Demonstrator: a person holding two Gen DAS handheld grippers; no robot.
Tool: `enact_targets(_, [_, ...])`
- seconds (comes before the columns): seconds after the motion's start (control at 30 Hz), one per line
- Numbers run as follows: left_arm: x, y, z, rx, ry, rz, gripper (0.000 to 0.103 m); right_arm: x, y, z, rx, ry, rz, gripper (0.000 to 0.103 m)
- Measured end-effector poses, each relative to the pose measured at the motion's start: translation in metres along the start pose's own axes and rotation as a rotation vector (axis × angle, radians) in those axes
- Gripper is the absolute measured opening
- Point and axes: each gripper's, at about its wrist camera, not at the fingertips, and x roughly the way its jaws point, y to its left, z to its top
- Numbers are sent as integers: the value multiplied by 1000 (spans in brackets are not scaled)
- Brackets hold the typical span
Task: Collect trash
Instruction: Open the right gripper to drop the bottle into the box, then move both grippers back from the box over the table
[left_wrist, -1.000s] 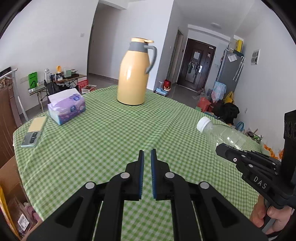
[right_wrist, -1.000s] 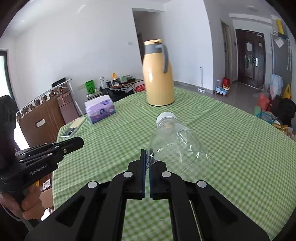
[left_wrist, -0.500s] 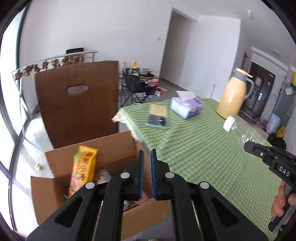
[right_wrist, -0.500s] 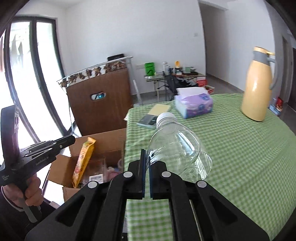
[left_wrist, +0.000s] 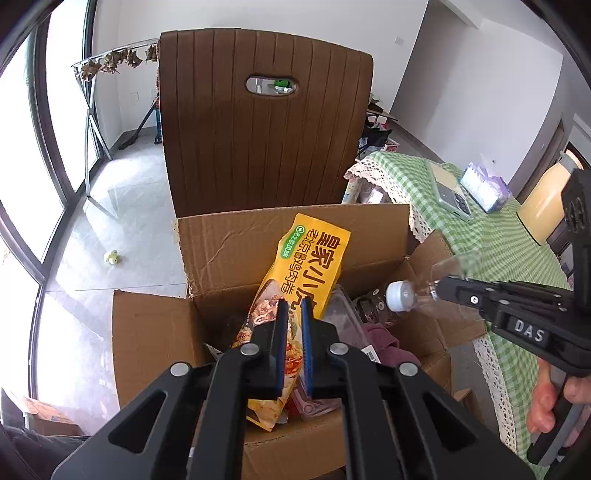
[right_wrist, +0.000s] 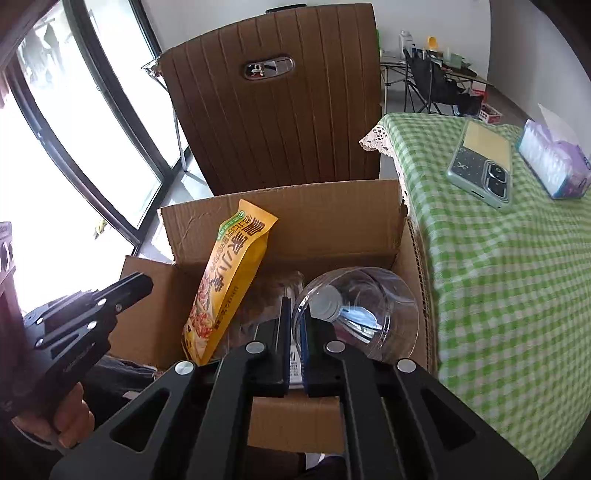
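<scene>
A bright room, tall windows on the left, and a brown slatted chair back standing behind an open cardboard box on the floor beside the table with the green checked cloth. On that cloth lie a phone and, just past it, a tissue pack.

Both grippers point down over the box. The left gripper hangs above the middle with its blue pads almost together and nothing between them. The right gripper comes in from the table side with the clear plastic bottle at its tips; its jaws have just been opening, a narrow gap now showing, with the edge of the bottle's base still between the pads. From the left wrist view the bottle's white cap points into the box, above the right-hand part of the opening.

Inside, a yellow snack bag leans upright against the back flap, with a clear plastic tray and some dark red cloth beside it. A hand grips the right tool's handle.
</scene>
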Motion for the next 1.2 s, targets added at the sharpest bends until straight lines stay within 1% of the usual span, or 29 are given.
enact_targets(0.03, [4, -3, -2, 0, 9, 1, 4, 6, 0, 2, 12, -6, 21, 29])
enact_targets(0.07, [9, -3, -1, 3, 18, 3, 4, 14, -4, 5, 41, -2, 41, 64])
enact_targets(0.1, [14, -4, 0, 10, 27, 4, 4, 21, -9, 7, 77, 10, 48, 74])
enact_targets(0.17, [22, -6, 1, 18, 41, 6, 4, 31, -14, 10, 100, 52, 36, 74])
enact_targets(0.23, [27, -4, 2, 16, 53, 9, 7, 33, -13, 11, 83, 60, 10, 74])
enact_targets(0.27, [29, -4, 3, 14, 61, 11, 18, 31, -13, 11, 76, 53, 9, 74])
enact_targets(0.3, [30, -4, 3, 12, 65, 9, 36, 27, -13, 11, 72, 44, 3, 74])
enact_targets(0.37, [32, -7, 4, 13, 69, 19, 55, 19, -11, 9, 65, 24, -15, 74])
enact_targets(0.43, [28, -8, 2, 26, 45, 34, 68, 9, -12, 9, 56, 1, -30, 74])
enact_targets(0.47, [25, -10, 1, 35, 30, 51, 82, 4, -11, 7, 50, -9, -48, 74])
enact_targets(0.5, [20, -12, 0, 46, 9, 69, 87, 0, -12, 7, 40, -22, -73, 74])
enact_targets(0.57, [9, -16, -2, 73, -35, 83, 95, -12, -11, 1, 10, -51, -124, 76])
enact_targets(0.67, [-9, -24, -5, 113, -93, 101, 95, -32, -14, -12, 1, -95, -124, 77])
enact_targets(0.73, [-23, -32, -7, 138, -137, 111, 95, -55, -14, -24, -11, -165, -137, 77])
enact_targets(0.8, [-42, -39, -9, 157, -196, 111, 95, -81, -14, -34, -15, -265, -167, 83])
enact_targets(0.87, [-60, -47, -11, 169, -250, 110, 95, -111, -14, -47, -15, -389, -206, 87])
enact_targets(0.93, [-81, -55, -15, 183, -323, 110, 95, -136, -10, -60, -34, -487, -242, 88])
enact_targets(1.03, [-107, -66, -22, 197, -424, 136, 95, -169, -6, -80, -62, -594, -277, 89])
enact_targets(1.13, [-131, -73, -32, 179, -509, 130, 95, -198, -7, -99, -59, -669, -287, 89])
enact_targets(1.2, [-145, -80, -39, 169, -552, 122, 95, -214, -12, -109, -37, -694, -295, 92])
